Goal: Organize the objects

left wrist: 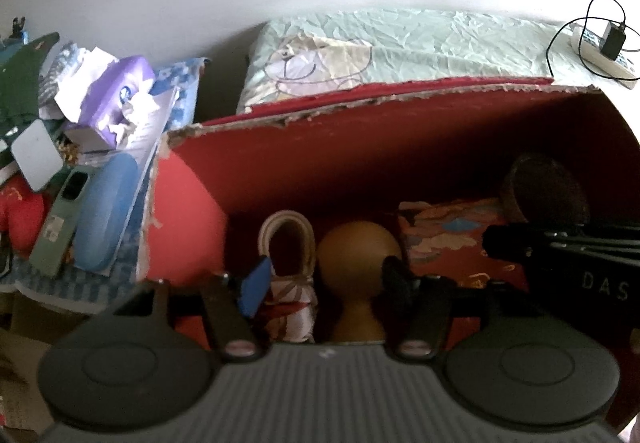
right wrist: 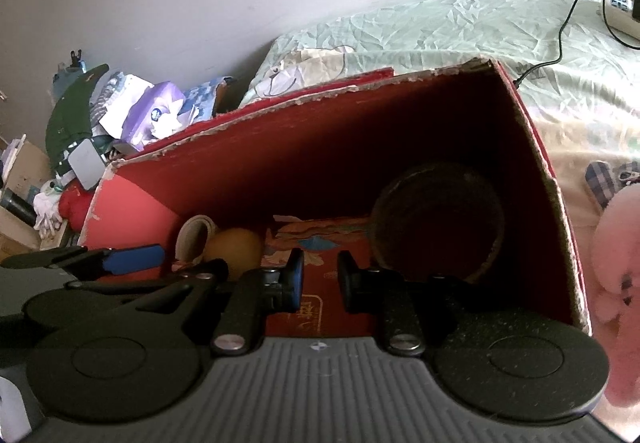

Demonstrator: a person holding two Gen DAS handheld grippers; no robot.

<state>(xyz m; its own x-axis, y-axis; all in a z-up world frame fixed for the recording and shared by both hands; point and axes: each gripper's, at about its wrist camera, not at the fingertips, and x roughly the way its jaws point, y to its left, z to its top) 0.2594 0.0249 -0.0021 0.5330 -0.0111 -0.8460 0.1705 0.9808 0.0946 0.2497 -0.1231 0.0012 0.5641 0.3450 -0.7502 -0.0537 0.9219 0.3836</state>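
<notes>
Nearest the lens, left gripper point(left wrist: 324, 279) with jaws spread wide, gripping nothing, poised over the red cardboard box point(left wrist: 360, 147). Between its fingers at twelve o'clock, a tan gourd-shaped piece point(left wrist: 356, 263); at eleven o'clock, just beside it, a cloth bundle with a cream loop point(left wrist: 286, 263). Right gripper point(right wrist: 319, 275) likewise released, narrower gap, nothing held, above a red patterned packet point(right wrist: 316, 255). At one o'clock, a dark round bowl point(right wrist: 438, 219) against the box's far wall. Beyond, a pale green bedsheet point(right wrist: 440, 31); at ten o'clock, a cluttered pile point(left wrist: 80, 131) outside the box.

Judged: arranging items inside the box. Next, likely lowering and closing squarely on the rounded gourd without slipping.
</notes>
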